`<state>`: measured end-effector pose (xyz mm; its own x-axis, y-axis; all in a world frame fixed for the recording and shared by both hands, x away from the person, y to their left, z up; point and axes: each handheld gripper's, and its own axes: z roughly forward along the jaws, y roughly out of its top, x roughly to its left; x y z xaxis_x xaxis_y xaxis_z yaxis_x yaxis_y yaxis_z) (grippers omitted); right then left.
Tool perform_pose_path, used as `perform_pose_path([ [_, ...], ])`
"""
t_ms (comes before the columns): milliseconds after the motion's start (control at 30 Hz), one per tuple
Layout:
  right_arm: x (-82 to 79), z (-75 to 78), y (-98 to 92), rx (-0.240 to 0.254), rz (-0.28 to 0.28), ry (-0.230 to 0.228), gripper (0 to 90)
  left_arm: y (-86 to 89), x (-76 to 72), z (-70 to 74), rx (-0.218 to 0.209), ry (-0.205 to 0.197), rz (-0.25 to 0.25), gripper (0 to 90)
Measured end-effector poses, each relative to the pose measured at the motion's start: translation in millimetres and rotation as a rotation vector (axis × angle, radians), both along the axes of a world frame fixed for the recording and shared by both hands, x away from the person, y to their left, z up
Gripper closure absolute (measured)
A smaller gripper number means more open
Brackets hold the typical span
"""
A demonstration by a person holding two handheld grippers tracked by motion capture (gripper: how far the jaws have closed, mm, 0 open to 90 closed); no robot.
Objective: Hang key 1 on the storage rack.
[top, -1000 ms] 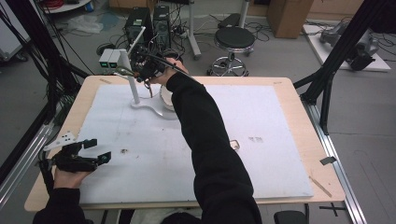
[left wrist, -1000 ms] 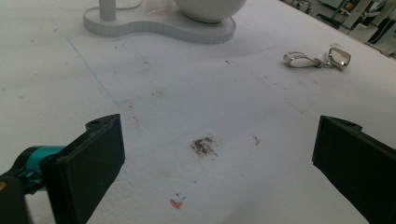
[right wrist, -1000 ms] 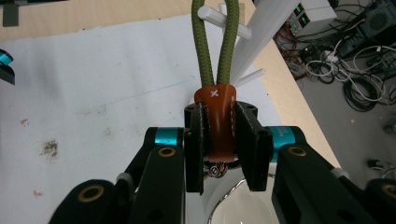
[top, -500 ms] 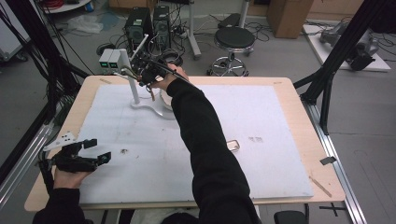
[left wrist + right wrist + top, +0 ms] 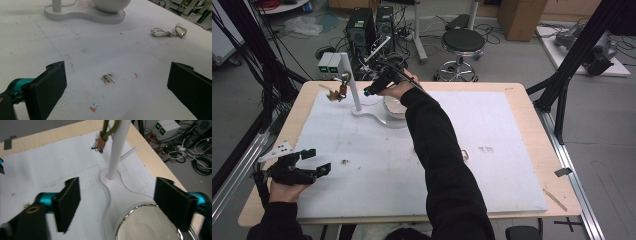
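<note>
Keyring left hanging on the white stand

Our right gripper [image 5: 117, 202], jaws just opened wide and empty, hovers over the white bowl [image 5: 147, 225]; the brown-tagged keyring [image 5: 101, 141] hangs on the white post [image 5: 116, 152]. Our left gripper [image 5: 115, 87] rests open, empty.

White stand [image 5: 353, 87]; white bowl [image 5: 147, 225], silver rim; brown-copper keychain [image 5: 343, 89]; black-jawed right hand-held gripper [image 5: 120, 202], teal accents.

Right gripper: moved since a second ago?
Yes. The right gripper has pulled back right of the white stand post, toward the bowl. Its jaws have just opened, leaving the keyring hanging.
</note>
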<state>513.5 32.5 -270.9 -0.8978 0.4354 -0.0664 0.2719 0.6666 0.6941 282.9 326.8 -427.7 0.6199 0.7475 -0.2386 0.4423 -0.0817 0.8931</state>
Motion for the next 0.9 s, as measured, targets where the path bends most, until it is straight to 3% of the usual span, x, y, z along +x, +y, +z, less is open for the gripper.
perform_pose_path([
  [233, -1.2, 1.9, -22.2, 0.029, -0.04, -0.003, 2.2, -0.5, -0.7, -0.1, 0.008, 0.004, -0.003, 2.8],
  [400, -4.7, -4.0, -40.0, 0.023, -0.089, 0.006, 0.5, -0.5, -1.5, 0.3, 0.01, 0.002, -0.001, 2.8],
  [900, -11.9, -13.0, -99.2, 0.044, -0.141, 0.023, 0.5, -1.9, -1.9, 0.2, 0.027, 0.004, 0.006, 2.8],
])
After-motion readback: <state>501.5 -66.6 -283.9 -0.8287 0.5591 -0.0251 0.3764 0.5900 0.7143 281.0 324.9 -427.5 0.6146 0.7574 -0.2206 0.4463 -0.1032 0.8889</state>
